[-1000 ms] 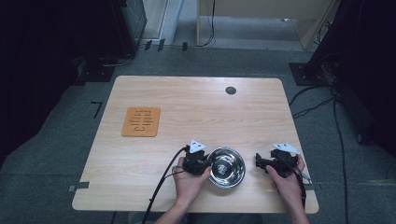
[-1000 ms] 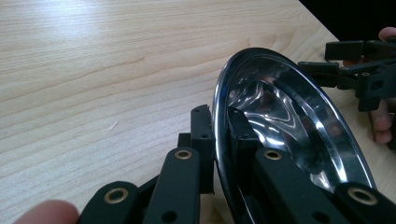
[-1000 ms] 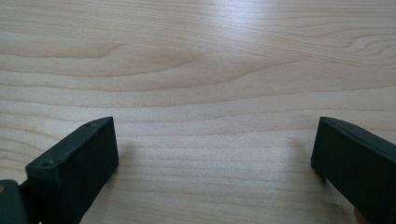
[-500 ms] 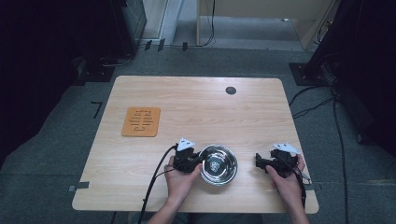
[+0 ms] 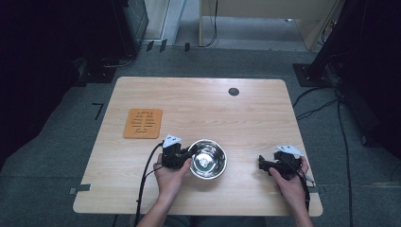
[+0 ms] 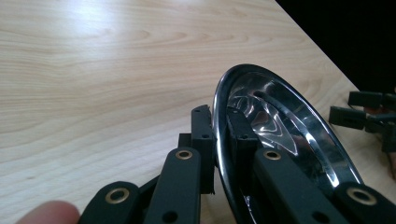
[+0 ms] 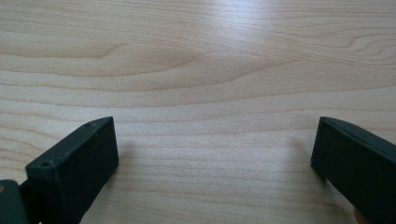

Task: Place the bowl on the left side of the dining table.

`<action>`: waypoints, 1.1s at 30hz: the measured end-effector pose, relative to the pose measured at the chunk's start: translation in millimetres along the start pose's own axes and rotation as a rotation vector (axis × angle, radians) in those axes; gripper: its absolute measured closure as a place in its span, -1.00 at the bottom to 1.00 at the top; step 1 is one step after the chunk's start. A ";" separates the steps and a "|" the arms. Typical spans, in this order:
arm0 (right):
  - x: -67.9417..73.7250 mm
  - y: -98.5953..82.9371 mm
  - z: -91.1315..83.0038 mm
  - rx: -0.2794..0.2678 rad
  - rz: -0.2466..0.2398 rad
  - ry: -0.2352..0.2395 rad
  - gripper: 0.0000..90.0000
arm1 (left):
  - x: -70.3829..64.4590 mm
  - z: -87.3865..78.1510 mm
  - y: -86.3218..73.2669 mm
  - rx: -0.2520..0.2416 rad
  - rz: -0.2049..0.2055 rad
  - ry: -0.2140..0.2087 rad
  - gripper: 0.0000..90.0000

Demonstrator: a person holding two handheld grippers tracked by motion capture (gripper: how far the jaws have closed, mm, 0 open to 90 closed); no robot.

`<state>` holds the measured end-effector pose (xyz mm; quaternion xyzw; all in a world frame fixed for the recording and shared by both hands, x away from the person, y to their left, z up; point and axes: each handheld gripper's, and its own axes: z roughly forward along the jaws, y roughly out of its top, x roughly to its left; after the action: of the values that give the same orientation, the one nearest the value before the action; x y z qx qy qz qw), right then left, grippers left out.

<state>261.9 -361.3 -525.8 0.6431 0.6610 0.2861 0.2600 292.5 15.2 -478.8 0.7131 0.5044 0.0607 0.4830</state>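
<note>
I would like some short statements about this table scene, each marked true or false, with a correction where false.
1. The left gripper is shut on the rim of the metal bowl. True.
2. The right gripper holds the bowl too. False: its jaws are wide open over bare table.
3. The orange mat lies to the left of the bowl in the high view. True.
4. The bowl stands on the orange mat. False: the two are apart.
5. The bowl is full of fruit. False: it is empty.

A shiny steel bowl (image 5: pixel 207 159) sits upright near the table's front edge, empty.
</note>
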 end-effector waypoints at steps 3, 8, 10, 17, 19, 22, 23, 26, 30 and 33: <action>0.0 0.0 -0.1 0.002 0.000 0.000 -1.00 | 8.2 -5.5 2.9 -0.017 -0.012 0.007 0.88; 0.0 0.0 0.0 0.000 0.000 0.000 -1.00 | 18.2 -10.5 6.3 -0.026 -0.031 0.017 0.88; 0.0 0.0 0.0 0.000 0.000 0.000 -1.00 | 20.4 -11.6 6.9 -0.028 -0.030 0.020 0.88; 0.0 0.0 0.0 0.000 0.000 0.000 -1.00 | 36.6 -20.1 11.4 -0.057 -0.060 0.033 0.88; 0.0 0.0 0.0 0.000 0.000 0.000 -1.00 | 38.3 -20.9 11.9 -0.062 -0.061 0.031 0.88; 0.0 0.0 0.0 0.000 0.000 0.000 -1.00 | 48.0 -26.3 15.2 -0.083 -0.076 0.046 0.88; 0.0 0.0 0.0 0.000 0.000 0.000 -1.00 | 49.9 -27.3 15.8 -0.086 -0.078 0.049 0.88; 0.0 0.0 0.0 0.000 0.000 0.000 -1.00 | 58.2 -31.7 18.0 -0.099 -0.089 0.064 0.88; 0.0 0.0 -0.1 0.002 0.000 0.000 -1.00 | 69.0 -37.8 21.2 -0.131 -0.096 0.075 0.88; 0.0 0.0 0.0 0.000 0.000 0.000 -1.00 | 80.9 -44.7 25.1 -0.158 -0.122 0.095 0.88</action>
<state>261.9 -361.3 -525.8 0.6432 0.6610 0.2859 0.2600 322.5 105.6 -468.9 0.6372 0.5628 0.1042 0.5161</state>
